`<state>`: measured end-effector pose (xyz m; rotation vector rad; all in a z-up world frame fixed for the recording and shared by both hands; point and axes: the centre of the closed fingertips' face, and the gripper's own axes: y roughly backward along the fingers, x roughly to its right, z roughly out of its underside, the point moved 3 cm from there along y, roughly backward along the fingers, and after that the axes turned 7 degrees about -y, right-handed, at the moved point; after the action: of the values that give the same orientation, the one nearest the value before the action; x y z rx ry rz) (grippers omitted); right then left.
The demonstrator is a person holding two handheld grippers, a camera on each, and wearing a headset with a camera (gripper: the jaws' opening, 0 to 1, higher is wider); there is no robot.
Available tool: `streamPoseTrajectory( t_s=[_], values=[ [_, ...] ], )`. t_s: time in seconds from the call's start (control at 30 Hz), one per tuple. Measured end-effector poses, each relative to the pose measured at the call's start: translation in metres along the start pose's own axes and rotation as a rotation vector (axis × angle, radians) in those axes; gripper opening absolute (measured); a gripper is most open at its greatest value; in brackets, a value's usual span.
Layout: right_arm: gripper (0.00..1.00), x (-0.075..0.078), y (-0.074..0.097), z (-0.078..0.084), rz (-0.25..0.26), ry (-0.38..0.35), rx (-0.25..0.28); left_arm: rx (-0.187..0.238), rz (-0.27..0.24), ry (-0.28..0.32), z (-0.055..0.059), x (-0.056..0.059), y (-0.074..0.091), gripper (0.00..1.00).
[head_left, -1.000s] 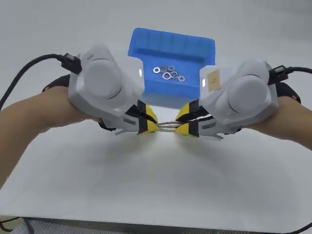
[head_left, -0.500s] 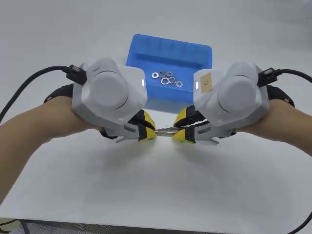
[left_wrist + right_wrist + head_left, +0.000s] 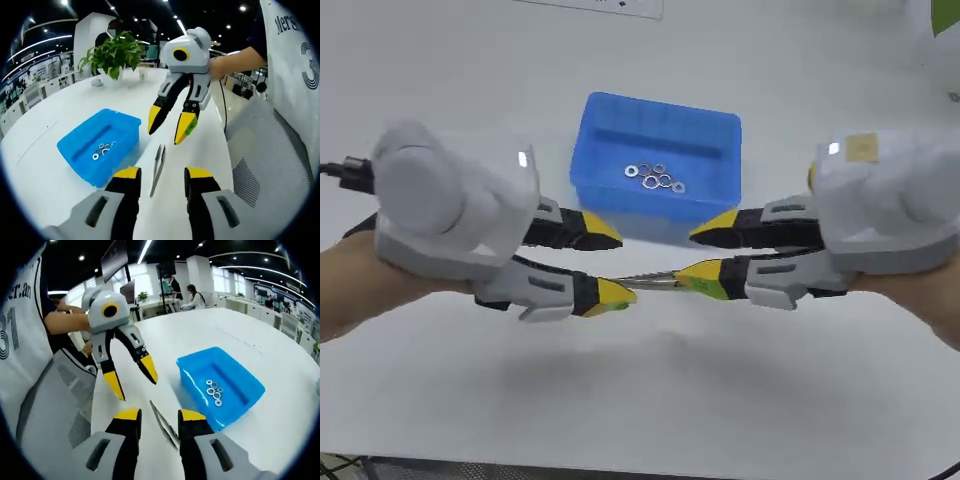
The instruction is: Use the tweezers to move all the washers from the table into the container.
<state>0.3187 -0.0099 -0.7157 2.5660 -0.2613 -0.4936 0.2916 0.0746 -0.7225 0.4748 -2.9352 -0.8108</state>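
Slim metal tweezers [image 3: 648, 283] lie on the white table, between the two grippers. My left gripper [image 3: 610, 262] stands open at the left, its yellow-tipped jaws spread around one end of the tweezers [image 3: 157, 164]. Facing it from the right, my right gripper [image 3: 702, 254] is open too, with the tweezers [image 3: 165, 424] lying between its jaws. Just behind them stands a blue container [image 3: 655, 130] holding several washers [image 3: 655, 178]. In the left gripper view the right gripper [image 3: 166, 134] hangs open above the table. The left gripper [image 3: 135, 387] appears open in the right gripper view.
The white table [image 3: 650, 400] runs wide in front of the grippers. A potted plant [image 3: 114, 54] stands far off on the table. A person's white shirt and a mesh chair [image 3: 65, 405] are close behind the left gripper.
Both grippers have opened and drawn apart to the sides; a second ago their tips met over the tweezers. The head camera has shifted, so the container sits a little lower.
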Motion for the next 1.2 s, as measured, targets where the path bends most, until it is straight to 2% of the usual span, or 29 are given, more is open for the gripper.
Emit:
streamPoseTrajectory(
  t_s=[0.03,0.07,0.1,0.17,0.23,0.3,0.37,0.43,0.5,0.53,0.6,0.7,0.8,0.9,0.93,0.97,1.03,1.2],
  values=[
    [0.32,-0.004,0.006,-0.006,-0.010,-0.007,0.043,0.027,0.002,-0.003,-0.007,0.003,0.006,0.46],
    [0.34,-0.005,0.010,-0.009,-0.010,-0.001,0.061,0.055,0.001,0.004,-0.013,0.004,0.010,0.51],
    [0.35,-0.007,0.016,-0.011,-0.004,0.019,0.066,0.093,-0.010,0.001,-0.023,0.004,0.016,0.57],
    [0.40,-0.007,0.025,-0.013,0.022,0.085,0.063,0.114,-0.033,-0.011,-0.033,0.001,0.026,0.69],
    [0.48,-0.010,0.031,-0.015,0.032,0.121,0.068,0.108,-0.056,-0.015,-0.039,-0.005,0.034,0.73],
    [0.56,-0.013,0.037,-0.016,0.038,0.133,0.060,0.084,-0.090,-0.034,-0.041,-0.012,0.041,0.76],
    [0.59,-0.016,0.043,-0.014,0.031,0.207,0.037,0.078,-0.108,-0.045,-0.045,-0.015,0.047,0.77],
    [0.59,-0.018,0.047,-0.010,0.035,0.228,0.004,0.085,-0.114,-0.039,-0.048,-0.015,0.050,0.81],
    [0.65,-0.020,0.050,-0.010,0.039,0.229,0.008,0.086,-0.117,-0.037,-0.050,-0.013,0.053,0.85],
    [0.72,-0.020,0.051,-0.009,0.043,0.228,0.009,0.084,-0.106,-0.038,-0.052,-0.010,0.053,0.86],
    [0.79,-0.022,0.053,-0.007,0.039,0.224,0.001,0.094,-0.075,-0.028,-0.057,-0.002,0.054,0.90],
    [0.80,-0.024,0.056,-0.005,0.041,0.248,-0.017,0.080,-0.063,-0.055,-0.062,0.002,0.055,0.95],
    [0.85,-0.023,0.058,-0.003,0.066,0.280,-0.054,0.062,-0.076,-0.053,-0.062,-0.001,0.057,1.00],
    [0.89,-0.025,0.061,-0.010,0.072,0.273,-0.032,0.030,-0.084,-0.065,-0.060,-0.002,0.058,0.99],
    [0.90,-0.029,0.062,-0.018,0.063,0.258,0.006,-0.003,-0.101,-0.087,-0.058,-0.002,0.059,0.99],
    [0.90,-0.031,0.063,-0.022,0.055,0.243,0.026,-0.009,-0.106,-0.105,-0.058,0.000,0.058,0.99],
    [0.92,-0.030,0.067,-0.027,0.060,0.239,0.032,0.002,-0.094,-0.105,-0.059,0.004,0.058,0.99],
    [0.97,-0.030,0.067,-0.023,0.077,0.284,-0.026,0.016,-0.092,-0.084,-0.057,0.008,0.060,0.99]
  ],
)
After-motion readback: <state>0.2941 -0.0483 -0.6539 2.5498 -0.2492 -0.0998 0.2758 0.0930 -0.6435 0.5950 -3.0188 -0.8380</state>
